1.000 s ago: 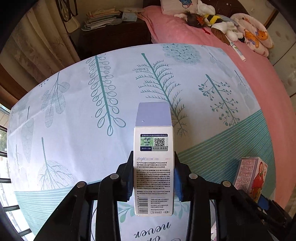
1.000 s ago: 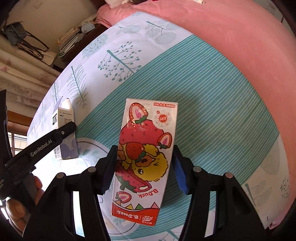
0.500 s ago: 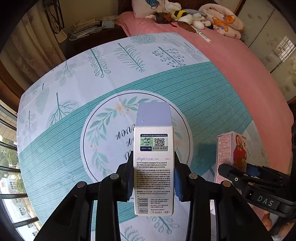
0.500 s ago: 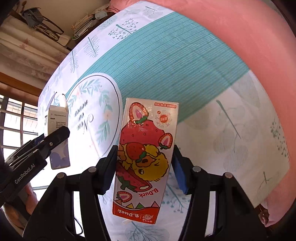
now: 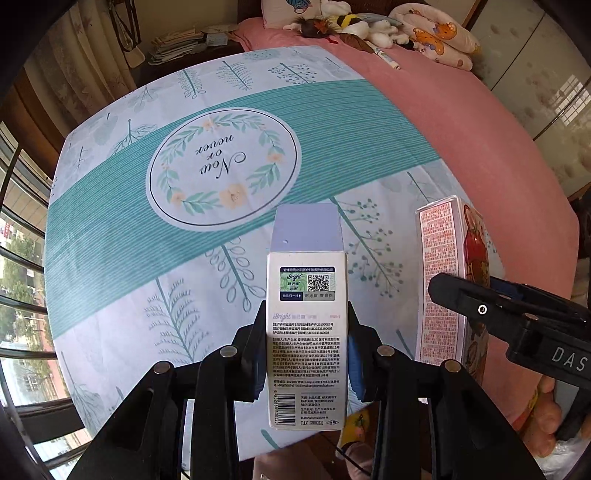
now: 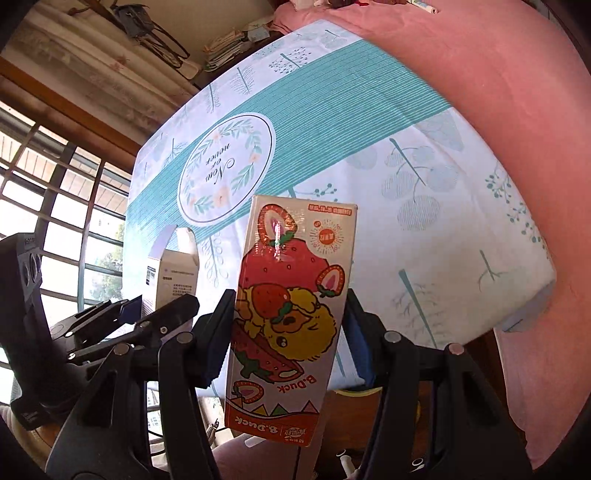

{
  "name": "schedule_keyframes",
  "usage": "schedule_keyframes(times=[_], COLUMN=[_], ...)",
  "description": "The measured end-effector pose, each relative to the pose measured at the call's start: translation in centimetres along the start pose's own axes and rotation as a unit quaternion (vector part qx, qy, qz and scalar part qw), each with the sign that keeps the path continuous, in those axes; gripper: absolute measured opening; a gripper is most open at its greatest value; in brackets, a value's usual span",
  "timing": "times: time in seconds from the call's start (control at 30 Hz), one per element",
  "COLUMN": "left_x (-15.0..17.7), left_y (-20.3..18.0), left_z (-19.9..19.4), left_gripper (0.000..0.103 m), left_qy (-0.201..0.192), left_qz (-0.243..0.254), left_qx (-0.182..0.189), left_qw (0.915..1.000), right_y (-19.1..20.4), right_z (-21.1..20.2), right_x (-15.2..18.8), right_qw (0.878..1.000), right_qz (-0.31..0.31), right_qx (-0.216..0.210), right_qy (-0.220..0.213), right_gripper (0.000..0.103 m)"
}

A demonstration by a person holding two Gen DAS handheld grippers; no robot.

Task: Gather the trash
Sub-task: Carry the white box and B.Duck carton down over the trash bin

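Observation:
My left gripper [image 5: 306, 325] is shut on a white and lilac carton [image 5: 306, 317] with a QR code and small print, held upright above the near edge of the bed. The same carton [image 6: 171, 273] shows at the left of the right wrist view, with its top flap open. My right gripper [image 6: 288, 314] is shut on a strawberry B.Duck carton [image 6: 291, 306], also lifted off the bed. That carton [image 5: 452, 280] appears at the right of the left wrist view, beside the other gripper's black fingers [image 5: 498, 314].
Below lies a bed with a teal and white leaf-print quilt [image 5: 155, 229] over a pink sheet [image 5: 480, 129]. Plush toys [image 5: 369, 26] and a marker [image 5: 386, 59] sit at the far end. A dark nightstand with papers [image 5: 181, 40] and barred windows [image 6: 55, 206] stand at the left.
Both grippers have drawn back and up from the bed, each carrying its carton. The quilt's round emblem now lies farther away, and the bed's near edge has come into the right wrist view.

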State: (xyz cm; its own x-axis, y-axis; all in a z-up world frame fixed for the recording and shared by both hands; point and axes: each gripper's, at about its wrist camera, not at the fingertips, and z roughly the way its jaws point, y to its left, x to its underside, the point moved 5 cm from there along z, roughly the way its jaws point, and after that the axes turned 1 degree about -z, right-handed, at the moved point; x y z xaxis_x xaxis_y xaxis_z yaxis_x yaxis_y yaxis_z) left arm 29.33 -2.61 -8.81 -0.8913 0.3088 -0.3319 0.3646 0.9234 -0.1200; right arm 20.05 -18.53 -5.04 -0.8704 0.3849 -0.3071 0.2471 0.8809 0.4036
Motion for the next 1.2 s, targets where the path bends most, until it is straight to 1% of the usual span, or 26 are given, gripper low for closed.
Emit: schedule_keyframes(times=[0.13,0.2,0.33,0.47,0.57,0.67,0.8,0.9,1.07,1.2], left_x=[4.0,6.1,9.8,13.1,15.5,17.8,21.1,23.2,27.1,29.3], left_y=[-3.5,-5.1,-7.9,-9.3,-9.7,-9.5,-9.0,-8.0,-6.3,-4.6], left_z=[-0.8,-1.0,-1.3,-0.8,-0.2,0.7,2.2,4.0,8.5,12.6], left_gripper=[0.035,0.035,0.034,0.034,0.034,0.034,0.034,0.034,0.035,0.035], left_qy=[0.002,0.003,-0.007,-0.002,0.002,0.01,0.026,0.043,0.075,0.09], left_qz=[-0.021,-0.033,-0.045,-0.071,-0.083,-0.091,-0.102,-0.107,-0.129,-0.146], left_qx=[0.001,0.003,-0.006,-0.003,-0.009,-0.018,-0.026,-0.029,-0.026,-0.018], left_qw=[0.9998,0.9994,0.9989,0.9975,0.9965,0.9957,0.9941,0.9929,0.9885,0.985], right_y=[-1.7,-2.7,-4.9,-7.5,-8.9,-10.4,-12.6,-13.8,-14.9,-15.4], right_z=[-2.5,-3.6,-5.3,-5.9,-5.1,-3.3,0.0,2.9,8.2,12.5], right_x=[3.6,5.5,9.3,12.3,14.6,17.2,20.7,22.7,25.0,25.9], right_qw=[1.0,0.999,0.999,0.998,0.997,0.996,0.993,0.99,0.986,0.984], right_qz=[-0.014,-0.03,-0.051,-0.045,-0.047,-0.046,-0.022,-0.006,0.009,0.017], right_qx=[-0.012,-0.009,-0.006,-0.005,-0.004,-0.001,0.0,0.003,0.019,0.025], right_qy=[0.005,0.009,0.018,0.035,0.055,0.08,0.119,0.14,0.163,0.173], right_gripper=[0.052,0.052,0.052,0.052,0.052,0.052,0.052,0.052,0.052,0.053])
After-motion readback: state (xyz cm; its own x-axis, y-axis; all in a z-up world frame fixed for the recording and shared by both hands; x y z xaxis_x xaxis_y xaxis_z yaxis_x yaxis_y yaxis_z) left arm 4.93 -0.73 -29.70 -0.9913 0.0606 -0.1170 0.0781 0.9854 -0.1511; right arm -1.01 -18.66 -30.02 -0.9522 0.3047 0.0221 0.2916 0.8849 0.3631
